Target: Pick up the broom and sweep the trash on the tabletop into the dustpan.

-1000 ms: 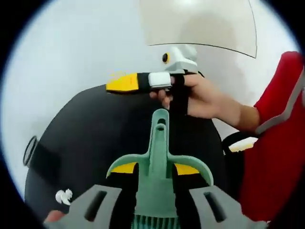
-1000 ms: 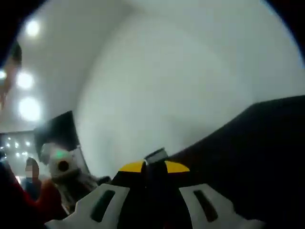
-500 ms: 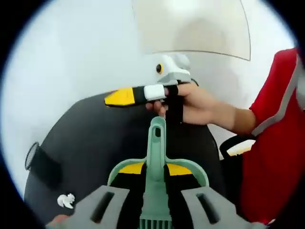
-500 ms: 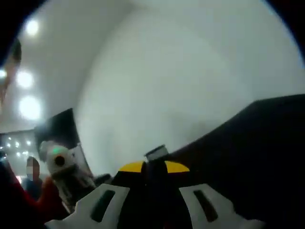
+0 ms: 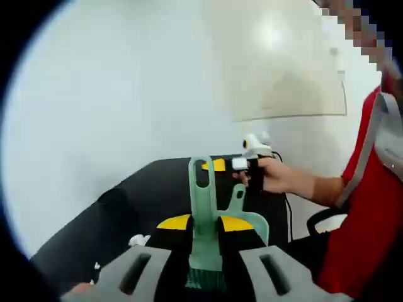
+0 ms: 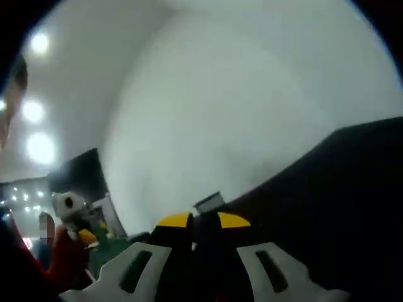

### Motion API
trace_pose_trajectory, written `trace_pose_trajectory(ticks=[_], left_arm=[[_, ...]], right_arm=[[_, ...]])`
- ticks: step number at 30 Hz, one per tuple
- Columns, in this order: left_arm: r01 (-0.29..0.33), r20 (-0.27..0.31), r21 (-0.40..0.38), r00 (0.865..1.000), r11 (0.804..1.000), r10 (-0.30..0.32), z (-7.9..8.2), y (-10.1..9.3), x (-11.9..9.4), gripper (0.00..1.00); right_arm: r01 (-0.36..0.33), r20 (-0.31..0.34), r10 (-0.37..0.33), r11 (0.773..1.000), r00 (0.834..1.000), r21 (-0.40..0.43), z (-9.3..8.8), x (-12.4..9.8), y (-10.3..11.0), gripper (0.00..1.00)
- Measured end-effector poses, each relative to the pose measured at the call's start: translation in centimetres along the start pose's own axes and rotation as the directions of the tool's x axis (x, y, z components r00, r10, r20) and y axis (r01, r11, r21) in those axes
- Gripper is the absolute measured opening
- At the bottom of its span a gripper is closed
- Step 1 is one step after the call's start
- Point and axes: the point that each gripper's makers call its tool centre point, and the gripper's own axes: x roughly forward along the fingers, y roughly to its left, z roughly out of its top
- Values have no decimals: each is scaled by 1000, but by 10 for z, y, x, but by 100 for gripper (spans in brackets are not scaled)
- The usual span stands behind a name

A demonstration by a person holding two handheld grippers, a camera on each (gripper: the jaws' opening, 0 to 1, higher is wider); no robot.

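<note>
My left gripper (image 5: pixel 203 222) is shut on the mint-green broom (image 5: pixel 201 189), whose slotted handle rises between the jaws, with bristles low in the left gripper view. Just behind it lies the green dustpan (image 5: pixel 250 220), its own handle pointing up. White scraps of trash (image 5: pixel 137 240) lie on the black tabletop (image 5: pixel 119 214) to the left. A person's hand holds my right gripper (image 5: pixel 215 165) beyond the broom, yellow tips together. In the right gripper view that gripper (image 6: pixel 195 220) is shut with nothing seen between its tips, and the left gripper (image 6: pixel 88 236) with a green piece (image 6: pixel 108 246) appears at lower left.
A person in a red top (image 5: pixel 365 226) stands at the right, with a black chair (image 5: pixel 315 220) beside the table. A pale wall (image 5: pixel 113 94) and a beige board (image 5: pixel 283 69) lie behind. In the right gripper view the black tabletop (image 6: pixel 340 201) stretches off to the right.
The broom has come up and apart from the dustpan, still in my left gripper. The left view has tilted up and back. The right gripper now looks smaller and farther off.
</note>
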Motion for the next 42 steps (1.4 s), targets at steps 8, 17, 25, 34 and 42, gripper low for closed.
trace_pose_trajectory(ticks=[8, 17, 25, 34, 42], left_arm=[[-76, 104, -158, 990, 984, 93, -10, 16, -27, 14], [-156, 158, -271, 966, 950, 204, -13, 22, -35, 14], [-240, 147, -263, 948, 935, 284, -12, 24, -35, 23], [-322, 136, -257, 921, 911, 364, -8, 25, -47, 16], [-285, 127, -207, 941, 936, 314, 4, 13, -50, 15]], right_arm=[[8, -9, -8, 1000, 1000, -4, -2, 0, 1, 17], [12, -19, -12, 1000, 1000, -9, -4, 1, 1, 17], [10, -22, -10, 1000, 1000, -13, -6, 1, 5, 17], [2, -18, -2, 1000, 1000, -5, -5, 0, 7, 17], [0, -18, 0, 1000, 1000, -6, -5, 0, 7, 17]])
